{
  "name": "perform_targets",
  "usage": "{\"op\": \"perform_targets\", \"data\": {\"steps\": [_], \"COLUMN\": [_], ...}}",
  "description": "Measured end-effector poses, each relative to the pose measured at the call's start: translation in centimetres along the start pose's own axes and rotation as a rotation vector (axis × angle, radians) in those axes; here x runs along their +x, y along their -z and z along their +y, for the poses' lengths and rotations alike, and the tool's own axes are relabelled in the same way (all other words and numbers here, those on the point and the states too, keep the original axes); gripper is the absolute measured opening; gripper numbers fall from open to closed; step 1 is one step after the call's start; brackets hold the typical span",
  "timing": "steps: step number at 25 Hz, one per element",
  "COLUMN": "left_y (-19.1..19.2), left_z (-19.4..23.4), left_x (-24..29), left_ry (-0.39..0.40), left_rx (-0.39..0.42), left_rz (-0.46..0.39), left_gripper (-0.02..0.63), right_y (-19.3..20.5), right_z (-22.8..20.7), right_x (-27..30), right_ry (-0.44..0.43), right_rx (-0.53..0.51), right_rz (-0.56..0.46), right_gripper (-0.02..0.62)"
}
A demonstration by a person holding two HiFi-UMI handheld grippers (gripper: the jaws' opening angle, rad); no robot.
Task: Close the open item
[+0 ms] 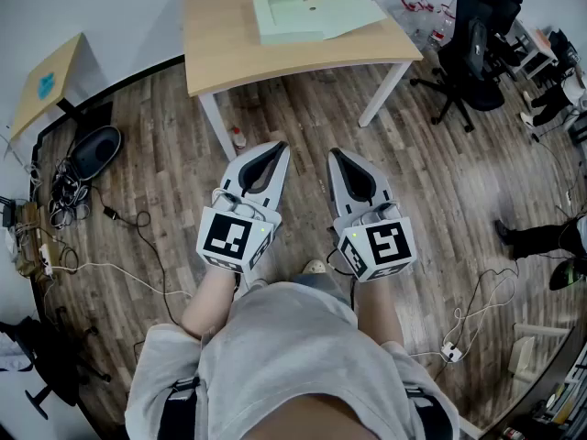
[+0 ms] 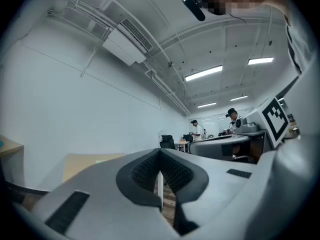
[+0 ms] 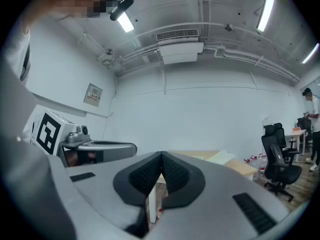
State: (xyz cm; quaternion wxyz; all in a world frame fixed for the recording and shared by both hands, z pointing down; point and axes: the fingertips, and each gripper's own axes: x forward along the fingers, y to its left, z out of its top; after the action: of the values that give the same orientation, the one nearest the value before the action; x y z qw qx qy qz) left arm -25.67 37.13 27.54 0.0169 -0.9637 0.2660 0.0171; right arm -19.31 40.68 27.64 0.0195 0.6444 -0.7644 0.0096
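loose cables (image 1: 128,223) trail over the wooden floor (image 1: 165,154) at the left, and a small bottle (image 1: 238,138) stands by the bench (image 1: 220,53) leg; either could catch a foot on the way in, i judge; on the bench the pale green box (image 1: 286,21) lies flat with its lid (image 1: 353,9) spread open to the right; a hard shove on that thin flap would likely skid the light box or crease the flap, unless the base is steadied; left claw (image 1: 278,149) pressed together and empty; right claw (image 1: 337,157) just beside it, also pressed together on nothing; both hang low over the floor, pointing at the bench; the box sits well apart, ahead of them, untouched.
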Motion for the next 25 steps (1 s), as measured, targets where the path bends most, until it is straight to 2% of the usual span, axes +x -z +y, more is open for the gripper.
{"op": "perform_targets", "data": {"steps": [17,25], "left_y": [0.2,0.3], "left_z": [-3.1,-4.3], "left_x": [4.3,6.8], "left_ry": [-0.037,-0.101], "left_rx": [0.010,0.021], "left_rz": [-0.002,-0.022], "left_gripper": [0.012,0.012], "right_y": [0.5,0.7], "right_z": [-5.1,-9.1], "right_x": [-1.2,-2.1], "right_ry": [-0.033,-0.056], "right_rx": [-0.007,0.005], "right_rz": [-0.002,-0.030], "right_gripper": [0.009,0.009]}}
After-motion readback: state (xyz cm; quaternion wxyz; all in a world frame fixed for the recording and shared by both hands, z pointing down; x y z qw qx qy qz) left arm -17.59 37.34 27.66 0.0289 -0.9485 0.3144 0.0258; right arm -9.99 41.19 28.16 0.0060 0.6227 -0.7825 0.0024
